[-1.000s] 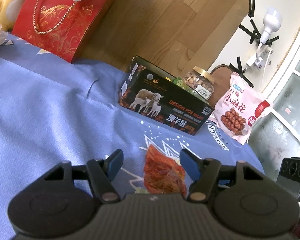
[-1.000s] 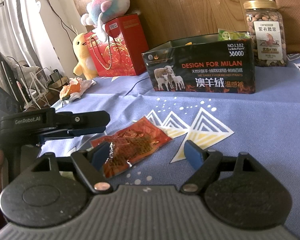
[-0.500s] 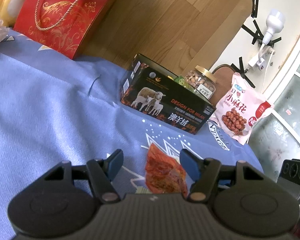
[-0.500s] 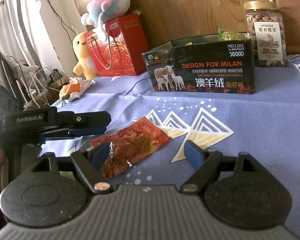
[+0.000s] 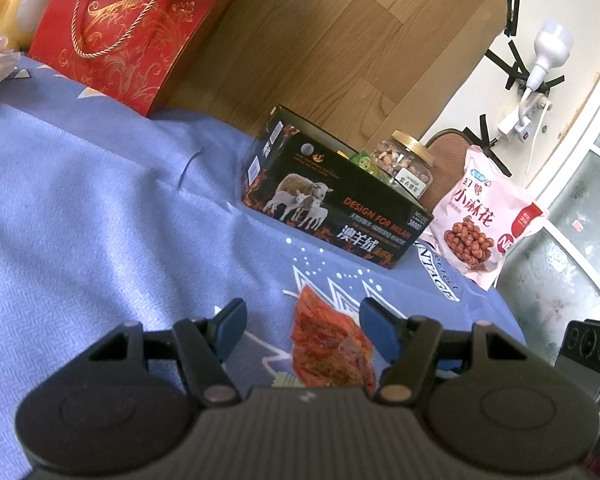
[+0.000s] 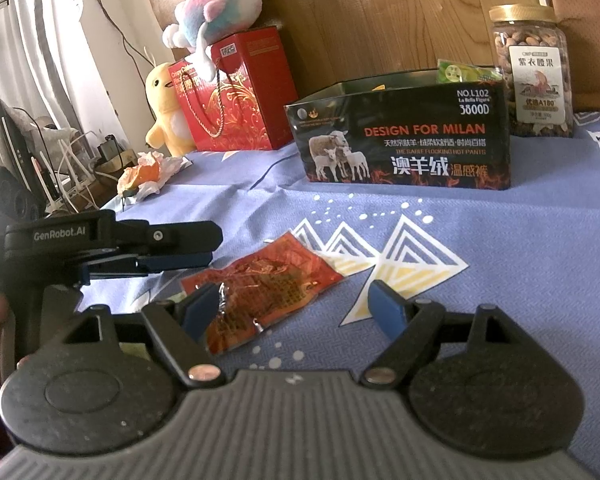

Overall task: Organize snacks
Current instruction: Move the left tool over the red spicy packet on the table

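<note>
A red-orange snack packet (image 5: 328,340) lies flat on the blue cloth; it also shows in the right wrist view (image 6: 260,280). My left gripper (image 5: 302,324) is open, its blue fingers on either side of the packet, just above it. My right gripper (image 6: 292,308) is open and empty, with the packet by its left finger. The left gripper (image 6: 180,248) shows side-on in the right wrist view. A black open box (image 5: 332,208) with sheep pictures stands beyond, a green packet (image 6: 466,72) inside it.
A nut jar (image 5: 404,160) and a pink snack bag (image 5: 484,220) stand right of the box. A red gift bag (image 5: 132,32), plush toys (image 6: 212,16) and crumpled paper (image 6: 148,172) are at the back left. A wooden board backs the table.
My left gripper has edged forward over the packet and tilted slightly. The right gripper has stayed still.
</note>
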